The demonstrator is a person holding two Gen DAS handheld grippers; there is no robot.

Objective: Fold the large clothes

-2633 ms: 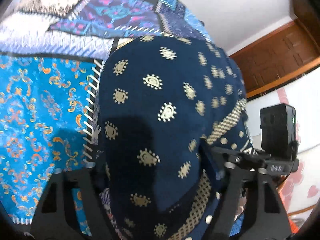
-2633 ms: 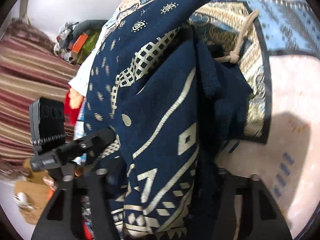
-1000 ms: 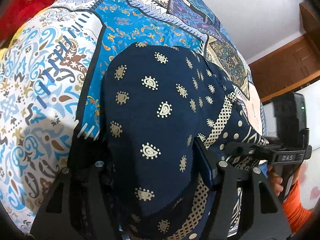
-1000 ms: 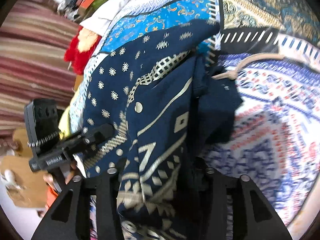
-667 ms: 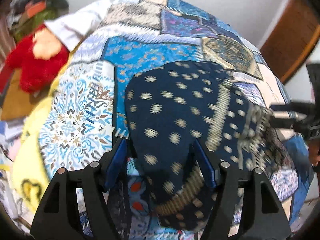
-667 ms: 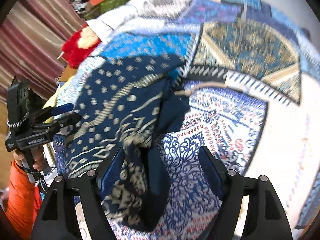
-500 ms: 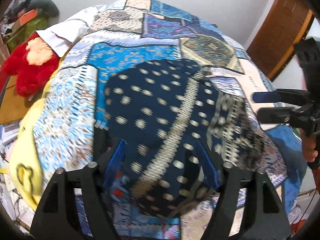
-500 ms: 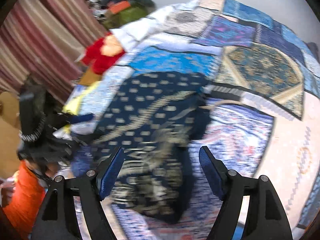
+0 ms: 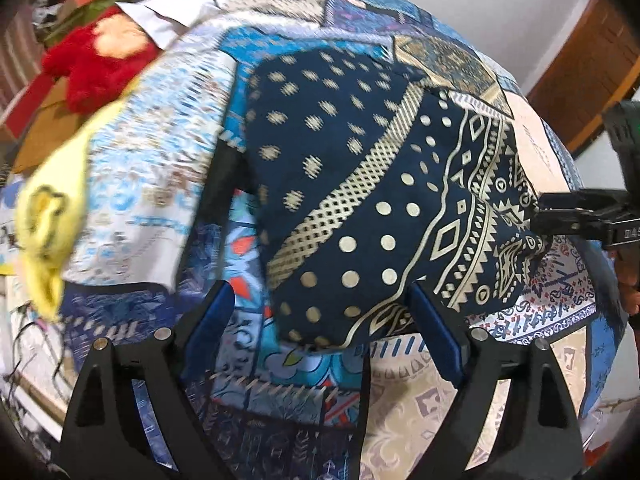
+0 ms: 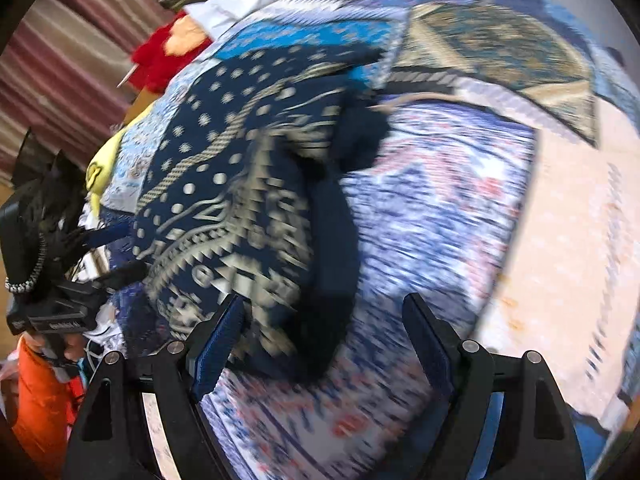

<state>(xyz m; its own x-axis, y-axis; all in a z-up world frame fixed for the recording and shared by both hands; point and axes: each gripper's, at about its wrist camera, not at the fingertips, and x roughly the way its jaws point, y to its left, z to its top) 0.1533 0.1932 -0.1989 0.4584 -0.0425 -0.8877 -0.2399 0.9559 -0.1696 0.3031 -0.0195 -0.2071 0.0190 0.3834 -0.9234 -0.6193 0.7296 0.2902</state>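
A dark navy garment (image 9: 360, 184) with gold dots and geometric bands lies folded on the patchwork bedspread (image 9: 160, 160). It also shows, blurred, in the right wrist view (image 10: 248, 200). My left gripper (image 9: 320, 332) is open and empty, just short of the garment's near edge. My right gripper (image 10: 324, 332) is open and empty at the garment's other side. The right gripper also shows at the right edge of the left wrist view (image 9: 576, 216), beside the garment's corner. The left gripper shows at the left of the right wrist view (image 10: 108, 252).
A red plush toy (image 9: 96, 60) and a yellow cloth (image 9: 48, 216) lie at the bed's left edge. A white shirt (image 9: 176, 12) lies at the far end. A beige drawstring (image 10: 420, 98) sticks out of the garment. A wooden door (image 9: 588, 68) stands at the right.
Both grippers have let go of the navy garment and opened. They have drawn back from it, and it now lies flat on the bedspread.
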